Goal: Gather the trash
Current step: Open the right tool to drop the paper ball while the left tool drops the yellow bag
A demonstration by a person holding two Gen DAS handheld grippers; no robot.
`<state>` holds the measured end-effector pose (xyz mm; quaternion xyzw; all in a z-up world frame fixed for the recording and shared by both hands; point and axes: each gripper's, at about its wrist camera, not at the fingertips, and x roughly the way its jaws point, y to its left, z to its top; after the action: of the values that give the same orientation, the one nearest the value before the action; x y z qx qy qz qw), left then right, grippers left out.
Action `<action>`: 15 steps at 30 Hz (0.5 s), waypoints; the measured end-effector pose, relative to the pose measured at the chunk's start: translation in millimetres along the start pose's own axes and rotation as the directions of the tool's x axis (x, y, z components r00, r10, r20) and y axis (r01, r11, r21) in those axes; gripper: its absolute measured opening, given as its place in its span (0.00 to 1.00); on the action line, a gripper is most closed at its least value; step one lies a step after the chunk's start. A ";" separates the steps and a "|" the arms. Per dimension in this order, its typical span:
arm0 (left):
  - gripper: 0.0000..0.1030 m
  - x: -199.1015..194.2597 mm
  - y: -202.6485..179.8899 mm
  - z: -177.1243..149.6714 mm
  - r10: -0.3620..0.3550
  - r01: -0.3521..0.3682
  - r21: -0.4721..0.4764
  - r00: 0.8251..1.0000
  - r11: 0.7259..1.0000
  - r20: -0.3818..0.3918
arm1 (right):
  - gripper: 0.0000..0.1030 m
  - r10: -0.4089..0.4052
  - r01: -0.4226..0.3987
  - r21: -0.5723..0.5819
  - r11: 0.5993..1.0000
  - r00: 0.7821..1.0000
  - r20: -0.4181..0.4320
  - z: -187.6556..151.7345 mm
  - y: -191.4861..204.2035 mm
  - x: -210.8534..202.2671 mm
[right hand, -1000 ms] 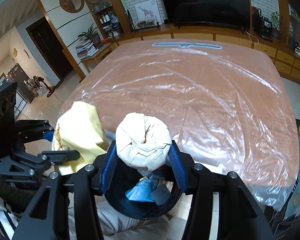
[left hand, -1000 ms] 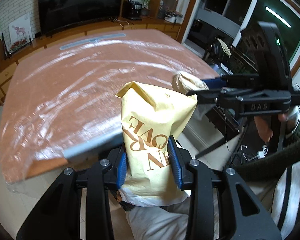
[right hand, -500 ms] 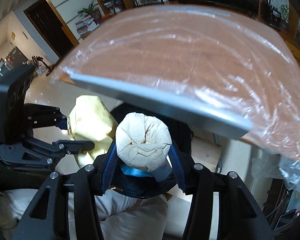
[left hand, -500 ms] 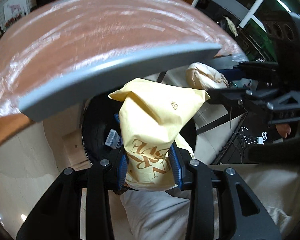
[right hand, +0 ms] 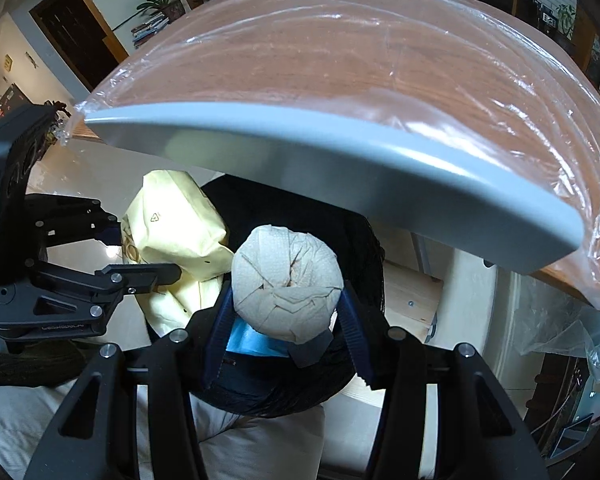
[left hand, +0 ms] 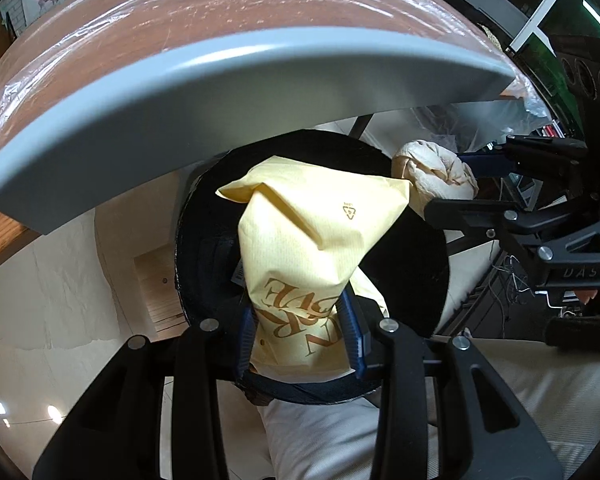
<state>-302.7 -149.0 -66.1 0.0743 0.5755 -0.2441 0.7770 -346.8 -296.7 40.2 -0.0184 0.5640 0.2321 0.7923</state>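
Left wrist view: the left gripper (left hand: 302,330) is clamped on a yellow bag (left hand: 304,248), its blue pads pressing both sides, and the bag hangs over the mouth of a black bin (left hand: 204,248) under the grey table edge (left hand: 220,92). Brown capitals on the bag run upside down and only partly read, something like "VE" and "N"; a small recycling triangle is printed near its top. To the right the right gripper (left hand: 452,178) pinches a paper wad (left hand: 432,172), with "DAS" embossed on its body. Right wrist view: the right gripper (right hand: 288,312) is closed on the wad (right hand: 288,284) above the bin (right hand: 360,240), blue scraps (right hand: 252,340) inside it below; the left gripper (right hand: 148,256) with the bag (right hand: 172,236) sits just left. A second ago both grippers were above the plastic-covered tabletop (right hand: 360,72); now they are below its edge, over the bin, grips unchanged
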 end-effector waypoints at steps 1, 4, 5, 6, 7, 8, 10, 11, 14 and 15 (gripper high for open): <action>0.37 1.3 -0.8 0.3 0.003 -0.003 0.000 1.000 1.000 -0.002 | 0.49 -0.002 0.002 0.002 1.000 1.000 -0.001 -0.4 -0.3 2.5; 0.37 8.3 -0.5 0.8 0.010 -0.010 0.001 1.000 1.000 -0.008 | 0.49 -0.008 0.008 0.009 1.000 1.000 -0.003 -0.6 -0.5 9.1; 0.37 9.0 -1.1 0.9 0.013 -0.013 0.002 1.000 1.000 -0.010 | 0.49 -0.009 0.009 0.015 1.000 1.000 -0.008 -0.8 -1.2 12.8; 0.37 10.4 -1.4 1.0 0.015 -0.015 0.002 1.000 1.000 -0.012 | 0.49 -0.008 0.008 0.020 1.000 1.000 -0.010 -0.4 -1.5 15.7; 0.37 11.9 -1.7 1.0 0.018 -0.018 0.002 1.000 1.000 -0.014 | 0.49 -0.005 0.006 0.025 1.000 1.000 -0.013 0.8 -1.1 18.6; 0.37 13.4 -1.4 2.1 0.020 -0.020 0.001 1.000 1.000 -0.015 | 0.49 0.000 0.001 0.031 1.000 1.000 -0.016 0.6 -1.4 21.3; 0.40 14.0 -0.4 5.8 0.020 -0.020 -0.004 1.000 1.000 -0.006 | 0.50 0.008 -0.007 0.039 0.999 1.000 -0.020 -0.6 -1.3 26.1; 0.46 11.4 -7.9 4.8 0.026 -0.026 -0.008 1.000 1.000 0.001 | 0.61 0.018 -0.017 0.042 0.999 1.000 -0.024 -0.6 -1.1 28.4; 0.74 11.5 -1.3 3.8 -0.016 0.017 -0.052 1.000 0.999 0.007 | 0.85 0.053 -0.051 0.075 0.996 0.998 -0.023 -3.0 -4.1 30.5; 0.74 10.9 1.0 2.9 -0.017 0.017 -0.068 1.000 0.998 0.004 | 0.85 0.053 -0.051 0.081 0.995 0.998 -0.025 -3.9 -5.0 30.3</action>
<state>-297.4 -152.5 -75.5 0.0424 0.5827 -0.2309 0.7781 -340.5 -291.8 10.2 0.0248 0.5838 0.2295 0.7784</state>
